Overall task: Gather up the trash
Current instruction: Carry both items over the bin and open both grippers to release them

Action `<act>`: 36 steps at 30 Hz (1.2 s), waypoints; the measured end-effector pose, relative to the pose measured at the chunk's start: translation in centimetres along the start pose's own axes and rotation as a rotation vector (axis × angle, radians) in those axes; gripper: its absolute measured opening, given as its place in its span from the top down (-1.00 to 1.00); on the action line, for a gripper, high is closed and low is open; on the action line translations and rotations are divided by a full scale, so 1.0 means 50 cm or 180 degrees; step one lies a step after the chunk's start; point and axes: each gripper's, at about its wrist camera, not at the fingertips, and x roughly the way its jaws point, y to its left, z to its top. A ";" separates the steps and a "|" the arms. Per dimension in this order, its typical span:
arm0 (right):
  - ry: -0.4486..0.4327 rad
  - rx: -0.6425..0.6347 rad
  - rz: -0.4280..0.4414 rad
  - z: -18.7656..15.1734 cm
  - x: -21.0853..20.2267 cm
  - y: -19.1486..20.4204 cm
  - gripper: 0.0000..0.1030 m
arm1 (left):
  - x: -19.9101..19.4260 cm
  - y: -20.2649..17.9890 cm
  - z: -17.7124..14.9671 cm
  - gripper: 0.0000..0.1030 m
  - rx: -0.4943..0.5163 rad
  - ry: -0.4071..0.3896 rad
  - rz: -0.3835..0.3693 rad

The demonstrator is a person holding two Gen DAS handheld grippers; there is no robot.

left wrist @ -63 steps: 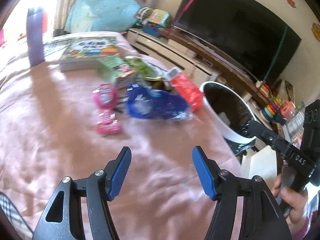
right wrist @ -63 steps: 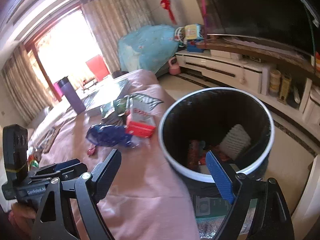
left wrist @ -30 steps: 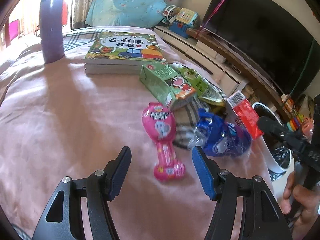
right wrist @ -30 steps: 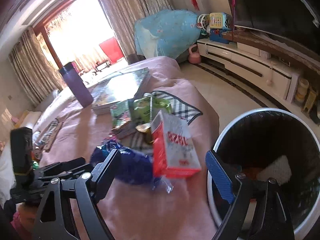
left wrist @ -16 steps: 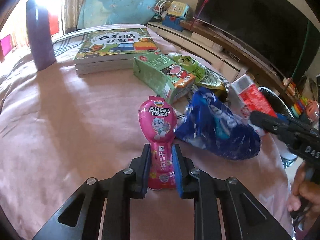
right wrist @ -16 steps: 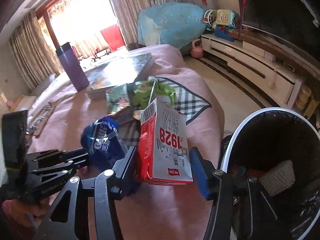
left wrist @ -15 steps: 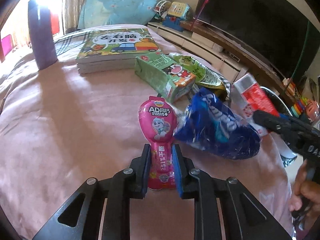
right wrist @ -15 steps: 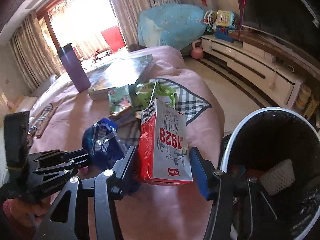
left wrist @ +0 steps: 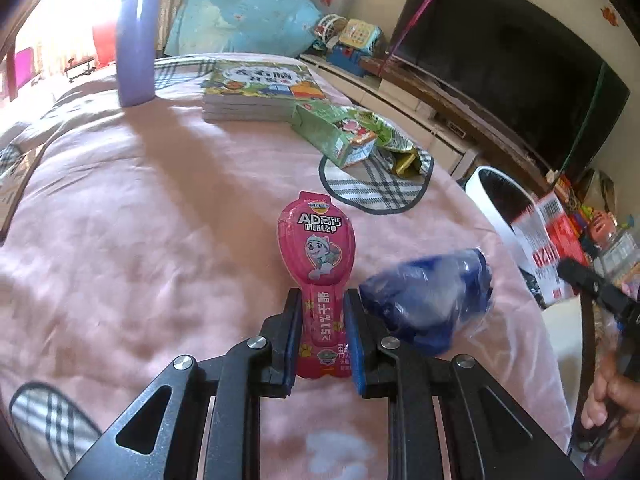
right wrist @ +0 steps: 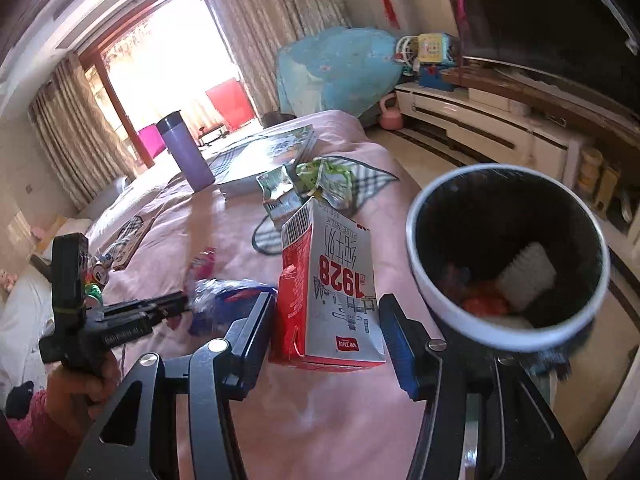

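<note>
We worked over a bed covered by a pink blanket [left wrist: 140, 208], its cloth rumpled and lit by strong sun from a curtained window [right wrist: 160, 56]. Our left gripper [left wrist: 320, 336] was clamped narrow on the stem of a pink snack packet [left wrist: 318, 256], and a blue plastic bag [left wrist: 430, 300] hung just beside its right finger. Our right gripper [right wrist: 326, 332] stood at a middling width, both fingers pressed on a red and white milk carton [right wrist: 332, 288] held upright beside the bin [right wrist: 432, 292], whose white rim ringed a dark inside with scraps at the bottom. Farther up the bed lay a stack of picture books [left wrist: 256, 92], a tall purple bottle [left wrist: 136, 40], and green wrappers [left wrist: 352, 132] on a checked cloth [left wrist: 376, 192]. A large dark television [left wrist: 504, 60] filled the wall above a low white cabinet [right wrist: 480, 128], and a light blue bundle [right wrist: 336, 68] sat beyond the bed.
</note>
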 end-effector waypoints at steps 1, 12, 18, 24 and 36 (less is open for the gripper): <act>-0.0013 0.0033 -0.0007 -0.009 -0.013 -0.004 -0.06 | -0.011 0.000 -0.003 0.63 0.0004 -0.0026 0.0005; -0.0167 0.0358 0.0029 -0.071 -0.109 -0.043 -0.06 | -0.116 -0.089 -0.039 0.63 0.0267 -0.0216 -0.0360; -0.0290 0.0433 -0.0003 -0.077 -0.142 -0.061 -0.05 | -0.110 -0.144 -0.044 0.63 0.0442 -0.0152 -0.0503; -0.0414 0.0525 -0.0053 -0.069 -0.167 -0.092 -0.05 | -0.094 -0.195 -0.029 0.63 0.0582 -0.0132 -0.0571; -0.0536 0.0647 -0.0126 -0.053 -0.182 -0.149 -0.06 | -0.043 -0.272 0.009 0.63 0.0762 -0.0116 -0.0659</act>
